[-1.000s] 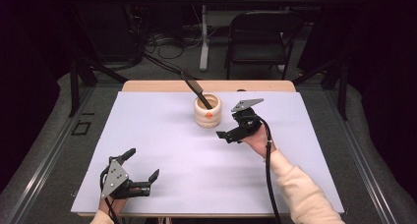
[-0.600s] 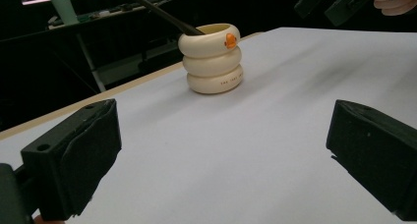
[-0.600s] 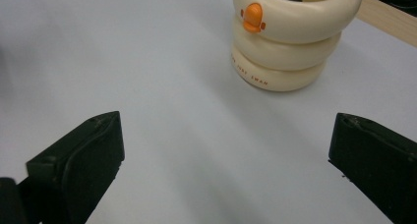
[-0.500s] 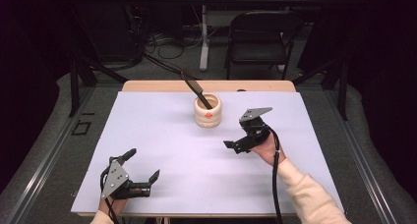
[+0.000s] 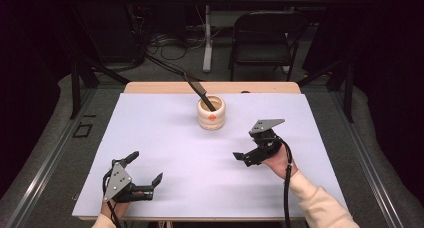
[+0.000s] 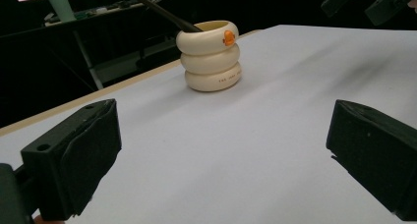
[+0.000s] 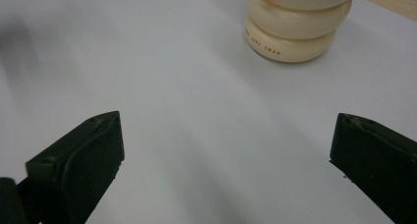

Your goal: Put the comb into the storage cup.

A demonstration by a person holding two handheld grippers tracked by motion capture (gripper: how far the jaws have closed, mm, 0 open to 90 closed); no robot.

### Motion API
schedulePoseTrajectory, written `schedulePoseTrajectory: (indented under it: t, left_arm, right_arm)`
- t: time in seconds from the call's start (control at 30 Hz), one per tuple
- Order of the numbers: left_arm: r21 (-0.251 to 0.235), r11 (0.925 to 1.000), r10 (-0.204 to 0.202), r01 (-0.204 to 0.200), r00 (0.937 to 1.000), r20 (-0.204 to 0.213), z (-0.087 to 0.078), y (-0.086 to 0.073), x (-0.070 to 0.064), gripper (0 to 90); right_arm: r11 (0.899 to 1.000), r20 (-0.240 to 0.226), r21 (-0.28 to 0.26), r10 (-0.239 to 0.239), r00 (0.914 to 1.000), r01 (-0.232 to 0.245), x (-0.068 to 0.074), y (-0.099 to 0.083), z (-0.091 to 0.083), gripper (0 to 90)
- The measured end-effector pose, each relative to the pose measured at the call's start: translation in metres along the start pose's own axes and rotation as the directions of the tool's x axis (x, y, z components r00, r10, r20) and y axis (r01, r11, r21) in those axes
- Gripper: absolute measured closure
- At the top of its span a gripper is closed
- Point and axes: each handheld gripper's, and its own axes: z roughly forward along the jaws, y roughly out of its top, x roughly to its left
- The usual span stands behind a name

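A cream ribbed cup with an orange mark stands at the back middle of the white table cover. A black utensil leans out of it to the back left. My right gripper hovers open and empty, in front of the cup and to its right. My left gripper rests open and empty near the front left edge. In the left gripper view the cup and utensil handle lie far ahead between wide jaws. In the right gripper view the cup sits ahead at the upper right.
A strip of wooden tabletop shows behind the cover. A black folding chair and a white stand with cables are on the floor beyond the table. The other gripper shows at the left gripper view's top right.
My right gripper has drawn back from beside the cup toward the front of the table, staying open. The left gripper has not moved.
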Motion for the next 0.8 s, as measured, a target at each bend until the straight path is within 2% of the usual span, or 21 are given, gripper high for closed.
schedulePoseTrajectory:
  t: [0.8]
  left_arm:
    - [-0.007,1.0,0.002,-0.002,1.0,0.0,-0.001,0.001,0.0,0.2]
  right_arm:
    - [0.997,0.037,-0.044,-0.064,0.9973,0.065,0.021,-0.03,-0.025,0.0]
